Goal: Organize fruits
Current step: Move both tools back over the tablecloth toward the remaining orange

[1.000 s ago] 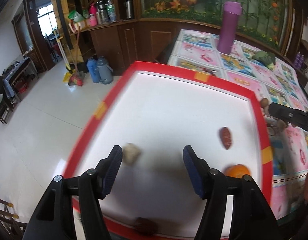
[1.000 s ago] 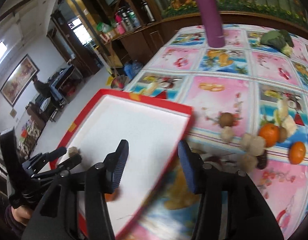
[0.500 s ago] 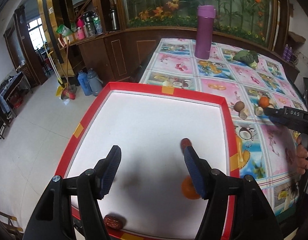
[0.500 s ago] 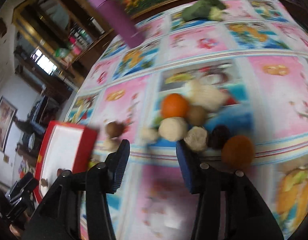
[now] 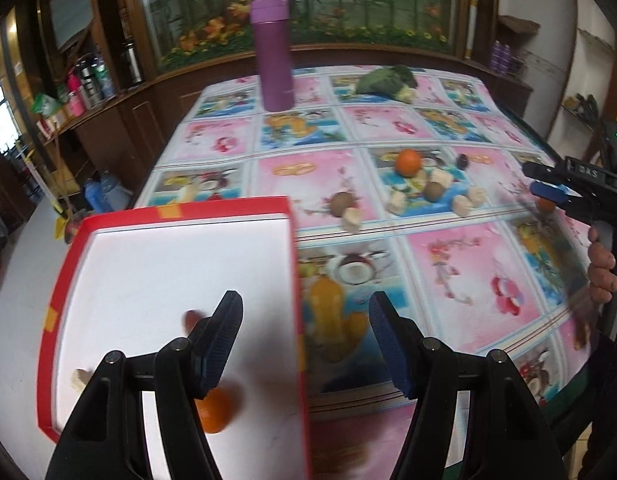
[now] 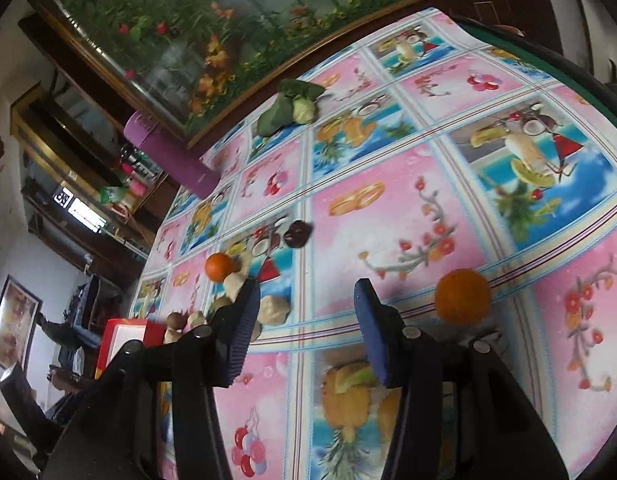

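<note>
A red-rimmed white tray (image 5: 292, 264) lies at the table's near left; inside it are an orange (image 5: 216, 412), a dark red fruit (image 5: 190, 318) and a pale piece (image 5: 79, 378). My left gripper (image 5: 306, 340) hangs open over the tray's right rim, holding nothing. Loose fruit sits mid-table: an orange (image 5: 408, 162), brown round fruits (image 5: 342, 202), pale lumps (image 5: 462, 204) and a dark fruit (image 5: 462, 160). In the right wrist view my right gripper (image 6: 304, 328) is open and empty above the cloth, with a lone orange (image 6: 462, 296) just right of it and the fruit cluster (image 6: 236, 280) to its left.
A tall purple flask (image 5: 272, 52) stands at the table's far side, with a green leafy vegetable (image 5: 386, 80) to its right. The patterned cloth (image 5: 468, 272) covers the whole table. A wooden cabinet with a planted glass tank (image 5: 348, 0) runs behind. A hand (image 5: 602, 268) grips the right tool.
The left gripper swung right, from over the tray's middle to its right rim. The right gripper swept from the tray, past the fruit cluster, to beside the lone orange. Both stayed open.
</note>
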Demonstrator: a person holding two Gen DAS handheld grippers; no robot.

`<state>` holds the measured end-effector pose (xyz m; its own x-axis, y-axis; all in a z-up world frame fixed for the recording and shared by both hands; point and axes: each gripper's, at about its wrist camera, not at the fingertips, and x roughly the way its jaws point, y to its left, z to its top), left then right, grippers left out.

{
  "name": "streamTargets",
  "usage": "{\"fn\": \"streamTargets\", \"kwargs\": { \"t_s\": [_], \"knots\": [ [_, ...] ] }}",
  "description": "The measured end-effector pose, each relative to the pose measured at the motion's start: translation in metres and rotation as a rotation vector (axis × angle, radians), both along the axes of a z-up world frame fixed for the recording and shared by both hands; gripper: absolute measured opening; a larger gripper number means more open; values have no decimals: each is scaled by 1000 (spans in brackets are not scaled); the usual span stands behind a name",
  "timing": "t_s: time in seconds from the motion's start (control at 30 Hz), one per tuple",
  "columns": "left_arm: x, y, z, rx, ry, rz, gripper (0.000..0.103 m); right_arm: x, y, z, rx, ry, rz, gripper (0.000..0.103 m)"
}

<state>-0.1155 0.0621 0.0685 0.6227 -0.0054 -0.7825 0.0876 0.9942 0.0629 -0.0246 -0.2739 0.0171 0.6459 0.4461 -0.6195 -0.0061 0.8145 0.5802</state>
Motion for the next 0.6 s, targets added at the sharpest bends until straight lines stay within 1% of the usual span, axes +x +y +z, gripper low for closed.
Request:
{"fn": "streamTargets", "kwargs": {
  "t_s": [0.1,0.2,0.27,0.37,0.43,0.5,0.6],
  "knots": [
    [3,-15,-5,3,16,-32,66,3,-10,-4,33,19,-17,51],
    [9,-23,-12,9,42,-47,66,7,-3,-7,35,33,17,51],
    [13,-26,-16,13,52,-46,66,8,7,-8,14,35,48,51],
    [18,-28,-17,-2,59,-41,66,10,26,-9,-44,31,95,51],
    [20,-28,-17,-8,61,-43,66,12,39,-10,-105,33,119,50],
    [25,-30,-17,-4,65,-42,66,14,48,-10,-163,28,123,46],
    [31,-31,-15,0,61,-43,66,21,54,-7,-177,9,129,46]
  ]
}}
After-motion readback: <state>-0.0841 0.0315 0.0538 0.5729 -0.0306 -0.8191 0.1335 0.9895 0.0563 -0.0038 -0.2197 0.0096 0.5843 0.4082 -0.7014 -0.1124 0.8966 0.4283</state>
